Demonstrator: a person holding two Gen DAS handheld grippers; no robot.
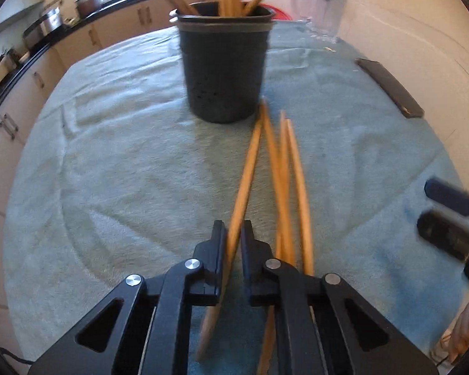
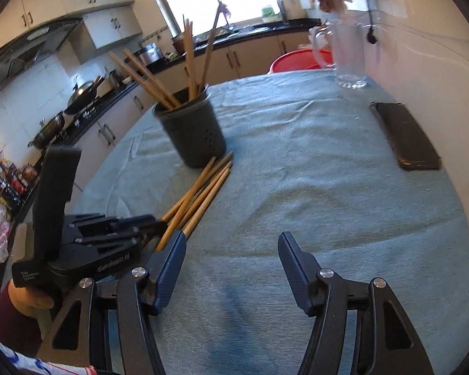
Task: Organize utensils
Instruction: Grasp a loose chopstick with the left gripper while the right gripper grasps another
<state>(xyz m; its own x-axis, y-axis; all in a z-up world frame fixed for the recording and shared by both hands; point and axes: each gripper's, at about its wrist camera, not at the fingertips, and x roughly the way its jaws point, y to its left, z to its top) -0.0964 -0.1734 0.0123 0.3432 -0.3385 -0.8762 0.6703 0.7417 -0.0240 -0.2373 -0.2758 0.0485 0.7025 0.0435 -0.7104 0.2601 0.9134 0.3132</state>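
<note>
A black utensil holder (image 1: 223, 68) stands on the green cloth with several wooden chopsticks upright in it; it also shows in the right wrist view (image 2: 192, 131). Several loose chopsticks (image 1: 284, 168) lie on the cloth in front of it, also seen in the right wrist view (image 2: 203, 193). My left gripper (image 1: 233, 243) is shut on one chopstick (image 1: 245, 181), which points toward the holder. In the right wrist view the left gripper (image 2: 158, 228) sits at the chopsticks' near ends. My right gripper (image 2: 231, 259) is open and empty above the cloth, to the right of the chopsticks.
A dark phone (image 2: 405, 136) lies on the cloth at the right, near the wall. A glass pitcher (image 2: 347, 56) stands at the table's far right. A red basin (image 2: 300, 61) sits behind the table. Kitchen counters run along the left and back.
</note>
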